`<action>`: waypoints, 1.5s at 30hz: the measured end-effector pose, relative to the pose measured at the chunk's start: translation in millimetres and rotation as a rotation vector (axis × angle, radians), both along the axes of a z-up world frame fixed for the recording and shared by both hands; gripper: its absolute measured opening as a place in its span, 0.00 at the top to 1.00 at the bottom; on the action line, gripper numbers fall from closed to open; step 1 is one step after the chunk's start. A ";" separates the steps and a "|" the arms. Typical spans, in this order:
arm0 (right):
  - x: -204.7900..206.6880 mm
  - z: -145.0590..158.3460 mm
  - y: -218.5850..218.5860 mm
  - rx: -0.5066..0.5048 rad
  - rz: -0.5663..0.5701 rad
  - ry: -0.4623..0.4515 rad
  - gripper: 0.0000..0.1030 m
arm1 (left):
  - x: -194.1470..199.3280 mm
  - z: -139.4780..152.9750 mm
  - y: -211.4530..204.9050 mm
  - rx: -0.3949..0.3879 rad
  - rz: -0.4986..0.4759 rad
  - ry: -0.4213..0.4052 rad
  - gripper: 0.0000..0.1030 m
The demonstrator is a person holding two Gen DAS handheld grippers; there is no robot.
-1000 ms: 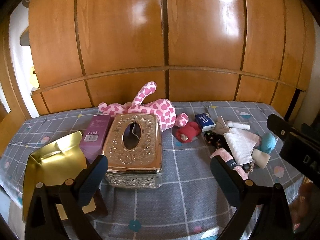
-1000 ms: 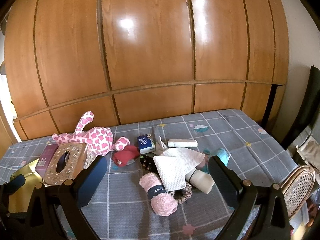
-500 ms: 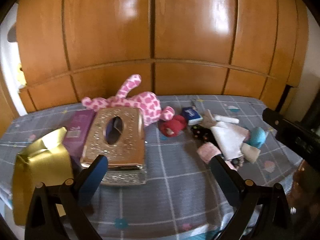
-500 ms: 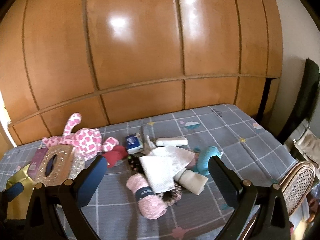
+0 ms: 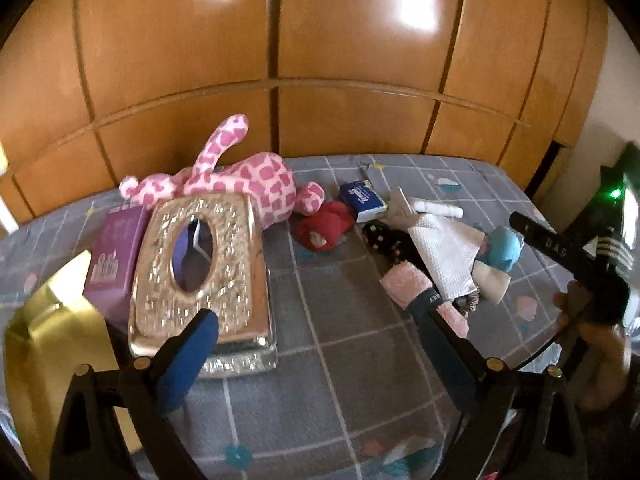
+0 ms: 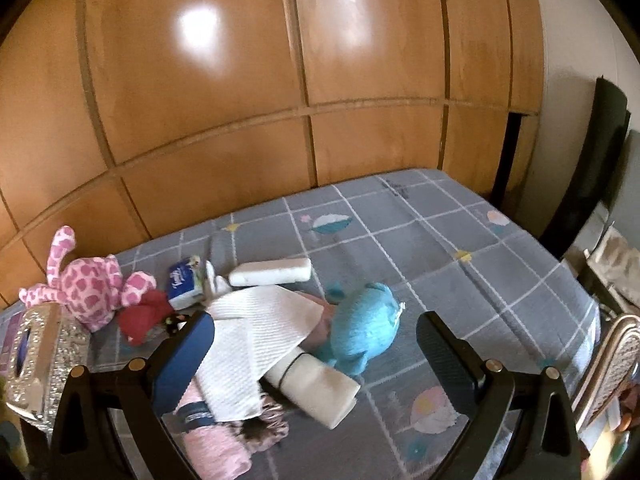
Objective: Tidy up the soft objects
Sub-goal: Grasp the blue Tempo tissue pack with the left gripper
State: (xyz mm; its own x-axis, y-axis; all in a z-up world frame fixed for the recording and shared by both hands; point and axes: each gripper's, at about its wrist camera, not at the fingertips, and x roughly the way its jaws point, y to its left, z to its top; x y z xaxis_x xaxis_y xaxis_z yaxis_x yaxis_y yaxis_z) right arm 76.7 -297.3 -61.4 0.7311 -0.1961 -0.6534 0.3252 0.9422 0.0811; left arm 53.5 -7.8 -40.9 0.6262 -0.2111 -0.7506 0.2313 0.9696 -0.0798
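Left wrist view: the left gripper is held above the near edge of the bed, its fingers spread wide with nothing between them. Past the left finger lies one ornate metal tissue box, with one purple carton touching its left side and one gold foil bag at the bed's near left corner. One pink spotted plush giraffe lies against the far end of the tissue box, and one red soft toy lies just beside the giraffe's leg. One blue tissue packet lies next to the red toy. Toward the right edge a pile is seen: one white cloth, one rolled pink towel with a dark band, one black spotted item, one blue plush and one cream roll. The right gripper's body is seen at the right edge.

Right wrist view: the right gripper is held over the pile, fingers wide apart and empty. The blue plush lies between the fingertips in the picture, touching the white cloth and the cream roll. One white tube lies apart behind the pile, and the pink towel sits at the near edge with a brownish scrunchie-like item beside it, too blurred to name surely.

The blue plush is judged the likeliest first pick. It would best be approached from above, the fingers closed on its body alone so that the cloth corner is not dragged along, and squeezed firmly, since soft stuffing gives under the pads.
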 end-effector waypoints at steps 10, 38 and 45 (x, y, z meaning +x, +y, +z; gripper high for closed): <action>2.1 -14.4 -23.7 0.135 -0.009 -0.008 0.00 | 68.6 1.7 -34.1 0.032 -0.059 0.102 0.22; 15.2 -31.4 -24.4 0.319 0.106 0.041 0.00 | 286.9 -116.4 -158.7 0.150 -0.028 0.370 0.44; 15.7 -33.6 -26.8 0.322 0.089 0.052 0.00 | 273.5 -104.3 -156.8 0.117 -0.070 0.306 0.45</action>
